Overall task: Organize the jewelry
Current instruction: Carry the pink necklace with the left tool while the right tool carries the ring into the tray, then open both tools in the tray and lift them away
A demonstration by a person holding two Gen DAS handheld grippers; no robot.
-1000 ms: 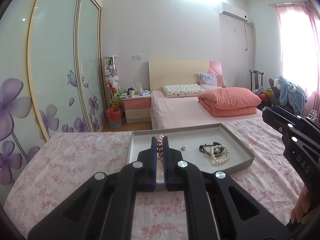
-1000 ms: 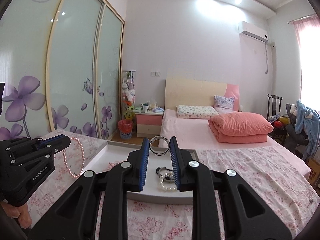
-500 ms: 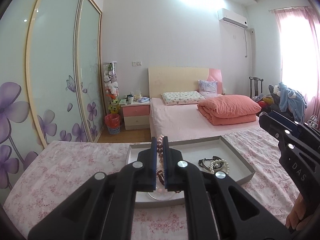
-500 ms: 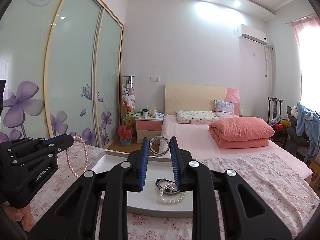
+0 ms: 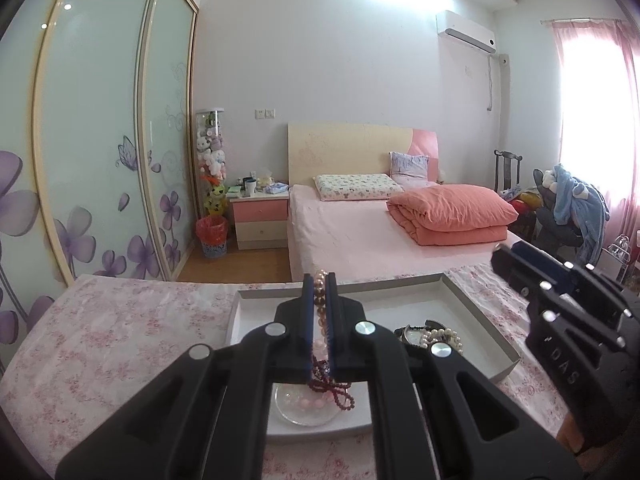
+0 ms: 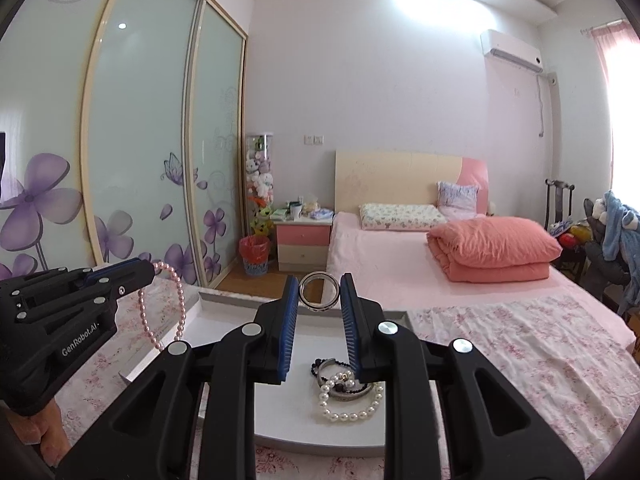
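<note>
My left gripper (image 5: 319, 280) is shut on a pink pearl bracelet (image 5: 319, 284), which hangs as a loop (image 6: 162, 304) in the right wrist view. It hovers over the near left part of a shallow grey tray (image 5: 476, 312) on a floral cloth. Under it lie a clear glass dish (image 5: 308, 410) and a dark red bead string (image 5: 336, 390). My right gripper (image 6: 319, 292) is shut on a silver bangle (image 6: 319, 292), held upright over the tray (image 6: 224, 298). A white pearl bracelet (image 6: 348, 410) and black bead pieces (image 6: 320, 366) lie in the tray below it.
The tray sits on a table covered by a pink floral cloth (image 5: 100, 340). Beyond it are a bed (image 5: 360, 232) with a folded orange quilt (image 5: 452, 212), a bedside cabinet (image 5: 260, 216) and sliding wardrobe doors (image 5: 100, 140). A hand (image 6: 36, 428) grips the left tool.
Both grippers moved forward over the tray, each keeping its piece; the tray now sits closer and lower in both views, and the glass dish and red beads have come into view.
</note>
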